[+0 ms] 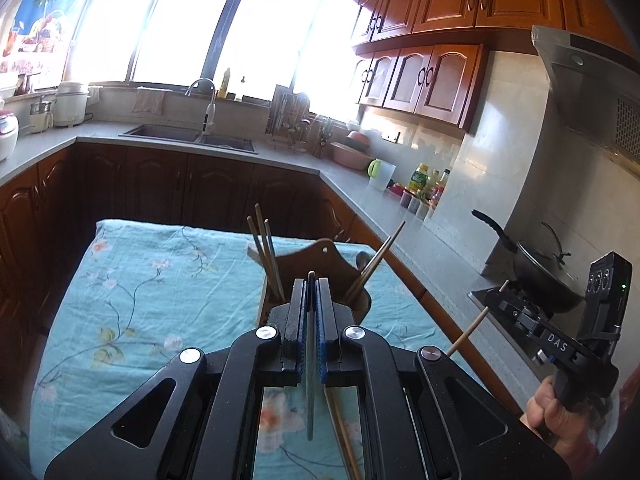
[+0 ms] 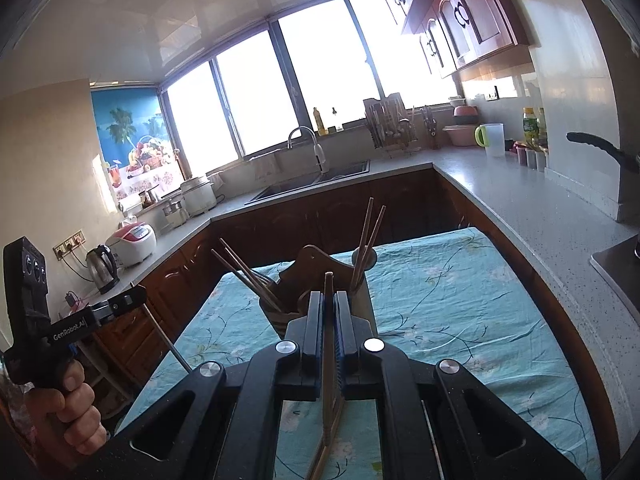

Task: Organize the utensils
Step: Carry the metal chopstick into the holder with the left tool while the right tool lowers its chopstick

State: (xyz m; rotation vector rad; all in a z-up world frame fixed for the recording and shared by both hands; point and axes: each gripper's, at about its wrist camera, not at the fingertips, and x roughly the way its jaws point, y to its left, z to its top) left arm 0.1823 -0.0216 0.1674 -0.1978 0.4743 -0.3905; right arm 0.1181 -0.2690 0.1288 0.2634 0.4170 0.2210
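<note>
A wooden utensil holder [image 1: 320, 268] stands on the table with the blue floral cloth [image 1: 160, 280], several chopsticks [image 1: 266, 252] leaning out of its two sides. My left gripper [image 1: 311, 280] is shut on a thin grey metal chopstick [image 1: 310, 392], held just short of the holder. My right gripper [image 2: 329, 296] is shut on a wooden chopstick [image 2: 328, 360], close in front of the holder [image 2: 316, 276]. In the left wrist view the right gripper [image 1: 496, 296] shows at the right with its chopstick [image 1: 472, 326]. The left gripper [image 2: 138, 294] shows in the right wrist view.
A grey counter runs around the room, with a sink [image 1: 192, 136], a dish rack [image 1: 290, 120], a white jug [image 1: 380, 174] and bottles [image 1: 424, 182]. A black wok [image 1: 536, 260] sits on the stove at the right. A kettle [image 2: 102, 268] and rice cookers stand on the left counter.
</note>
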